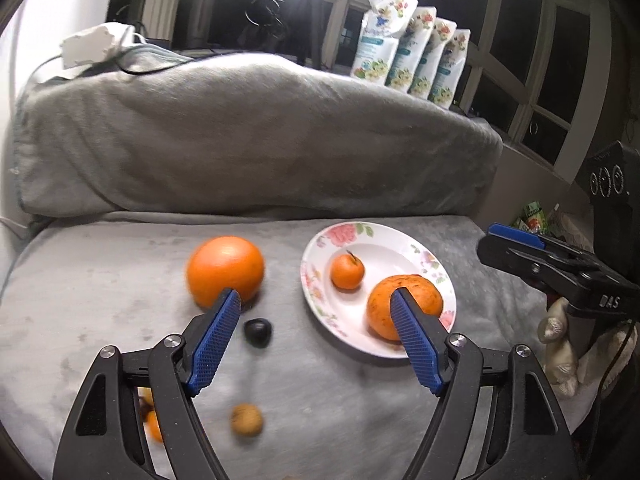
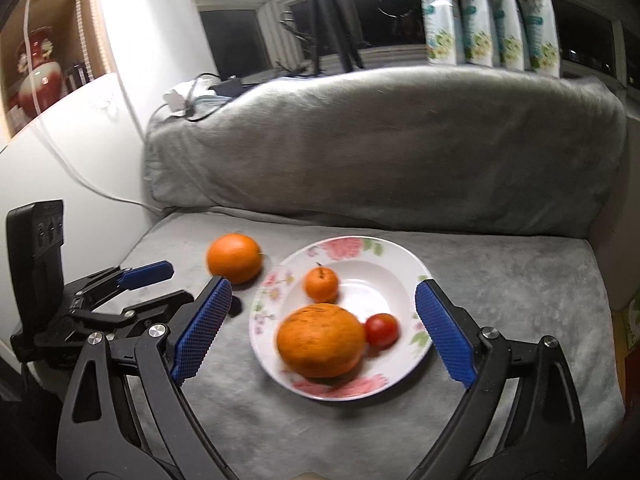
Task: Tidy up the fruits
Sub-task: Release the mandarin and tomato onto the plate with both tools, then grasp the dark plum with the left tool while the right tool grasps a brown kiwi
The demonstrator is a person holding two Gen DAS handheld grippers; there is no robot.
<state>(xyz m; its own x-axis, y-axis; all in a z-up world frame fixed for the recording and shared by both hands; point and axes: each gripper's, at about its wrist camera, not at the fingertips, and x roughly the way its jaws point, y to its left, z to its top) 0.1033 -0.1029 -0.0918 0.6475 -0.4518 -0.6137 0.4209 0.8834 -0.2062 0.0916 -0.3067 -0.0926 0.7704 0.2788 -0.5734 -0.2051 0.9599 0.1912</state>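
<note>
A flowered white plate [image 2: 404, 264] [image 1: 320, 252] lies on a grey blanket and holds a large orange [image 2: 322, 340] [image 1: 420, 300], a small tangerine [image 2: 321, 283] [image 1: 347, 272] and a red tomato [image 2: 382, 330]. Left of the plate a second big orange [image 1: 225, 271] [image 2: 234, 258] rests on the blanket. Nearer the camera lie a dark fruit [image 1: 258, 332], a brown walnut [image 1: 247, 419] and a small orange fruit [image 1: 154, 426]. My left gripper [image 1: 316, 300] is open with nothing between its pads. Above the plate's near side my right gripper [image 2: 324, 292] stands wide open and holds nothing.
A grey-covered cushion [image 1: 240, 132] rises behind the blanket. Several flowered pouches [image 1: 412, 48] stand on the window sill, with a tripod [image 2: 332, 16] beside them. A power strip and cables [image 1: 88, 46] lie at the cushion's left end. A white wall closes the left side.
</note>
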